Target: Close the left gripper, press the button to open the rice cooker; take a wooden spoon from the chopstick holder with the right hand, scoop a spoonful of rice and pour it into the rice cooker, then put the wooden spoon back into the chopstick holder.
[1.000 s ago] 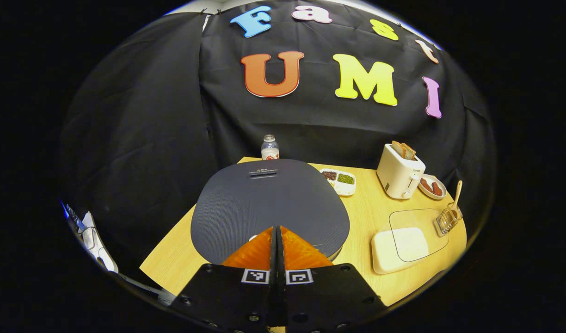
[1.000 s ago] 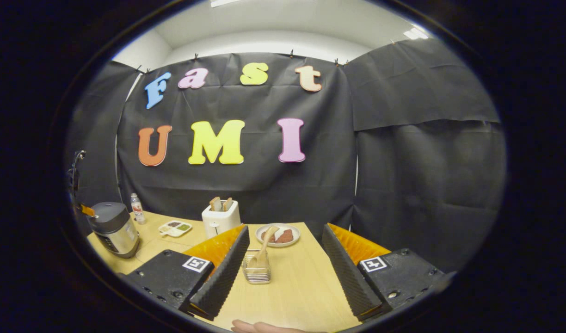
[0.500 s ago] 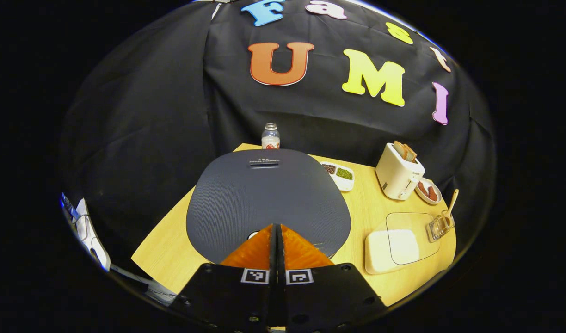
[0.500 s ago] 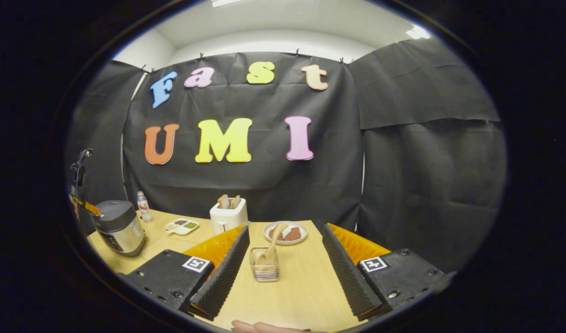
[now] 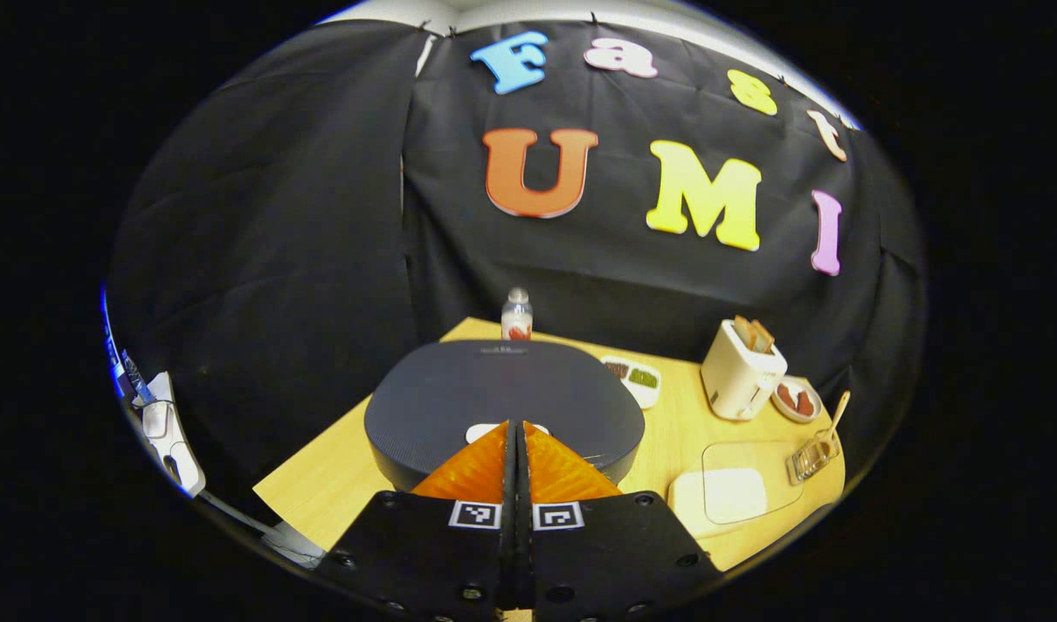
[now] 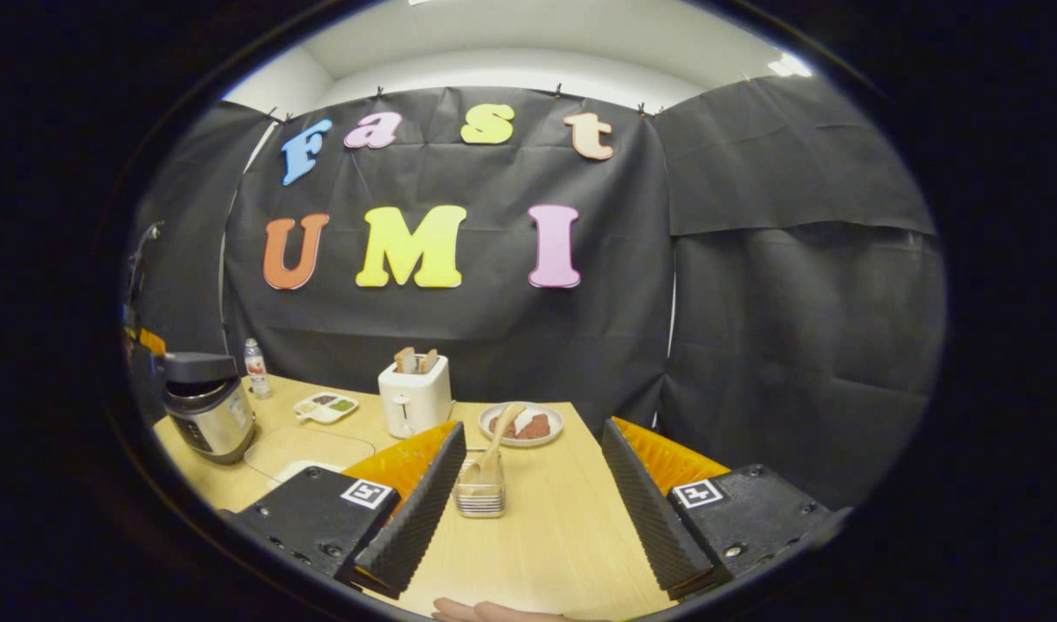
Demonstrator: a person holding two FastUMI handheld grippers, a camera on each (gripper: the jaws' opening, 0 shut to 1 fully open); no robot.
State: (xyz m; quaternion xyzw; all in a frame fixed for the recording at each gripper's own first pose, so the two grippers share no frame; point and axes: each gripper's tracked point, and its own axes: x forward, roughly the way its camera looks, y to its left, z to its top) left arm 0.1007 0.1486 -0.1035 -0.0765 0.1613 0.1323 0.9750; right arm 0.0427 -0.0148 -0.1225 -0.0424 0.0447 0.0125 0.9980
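Right now my left hand-held gripper (image 5: 517,429) has its fingers pressed together with nothing between them, their tips over the near edge of the rice cooker (image 5: 504,406), right by the pale button (image 5: 484,431) on the dark lid. In the right gripper view the lid of that cooker sits lifted a little above the silver body, at the far left of the bench (image 6: 546,536).

My right hand-held gripper (image 6: 533,471) is spread wide and holds nothing. Between its fingers, nearer the left one, stands the wire chopstick holder (image 6: 481,496), with the wooden spoon (image 6: 492,449) leaning up out of it. Just behind it is a plate (image 6: 521,425) with reddish food, and beside that a white toaster (image 6: 415,396) with bread in its slots.

From the left gripper view, the rice container (image 5: 718,497) with its clear lid lies near the bench's right edge, close to the chopstick holder. A small bottle (image 5: 516,316) stands behind the cooker, and a divided dish of beans (image 5: 634,378) lies between cooker and toaster.
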